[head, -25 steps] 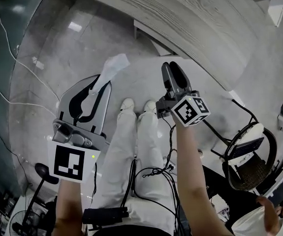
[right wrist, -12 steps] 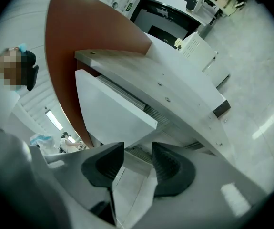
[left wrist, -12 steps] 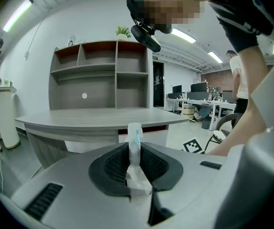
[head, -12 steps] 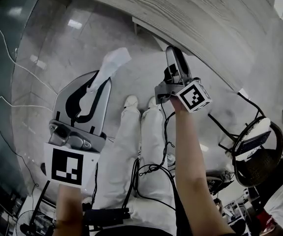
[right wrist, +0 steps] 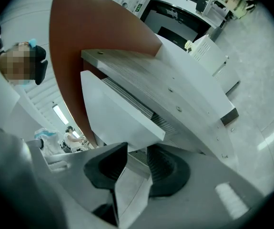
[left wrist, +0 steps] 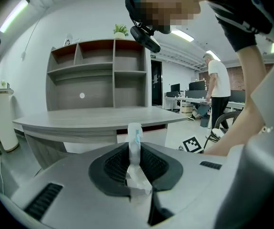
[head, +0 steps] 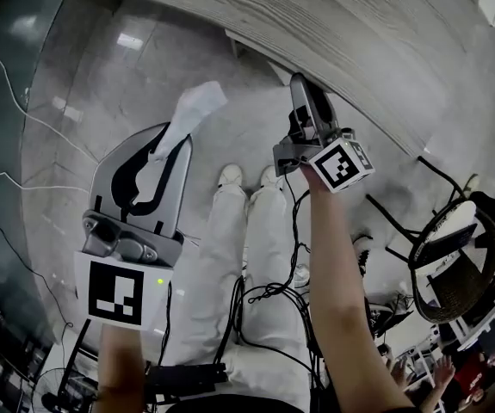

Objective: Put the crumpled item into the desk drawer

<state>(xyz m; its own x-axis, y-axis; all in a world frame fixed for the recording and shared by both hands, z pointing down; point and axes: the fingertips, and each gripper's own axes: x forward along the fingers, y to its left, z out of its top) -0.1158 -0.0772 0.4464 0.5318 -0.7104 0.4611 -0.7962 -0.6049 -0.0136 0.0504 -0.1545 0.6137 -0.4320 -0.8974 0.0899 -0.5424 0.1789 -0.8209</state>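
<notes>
The crumpled white item [head: 197,108] sticks up out of my left gripper [head: 174,140], which is shut on its lower end, left of the person's legs. In the left gripper view the crumpled item [left wrist: 135,144] stands between the dark pads of the left gripper [left wrist: 136,165], with the grey desk [left wrist: 94,120] beyond. My right gripper [head: 303,89] reaches under the edge of the wood-grain desk [head: 333,24]. Its jaws have just been closing. In the right gripper view, the lower edge of the white drawer front [right wrist: 117,113] fills the gap of the right gripper [right wrist: 134,163].
A wicker chair [head: 449,256] stands at the right. Thin cables [head: 23,101] run over the glossy floor at the left. The person's white shoes [head: 228,177] are below the desk edge. A shelf unit [left wrist: 98,75] and a standing person [left wrist: 218,89] are behind the desk.
My right gripper has moved up and forward to the desk edge and rolled a little. The left gripper has kept still with the crumpled item in it.
</notes>
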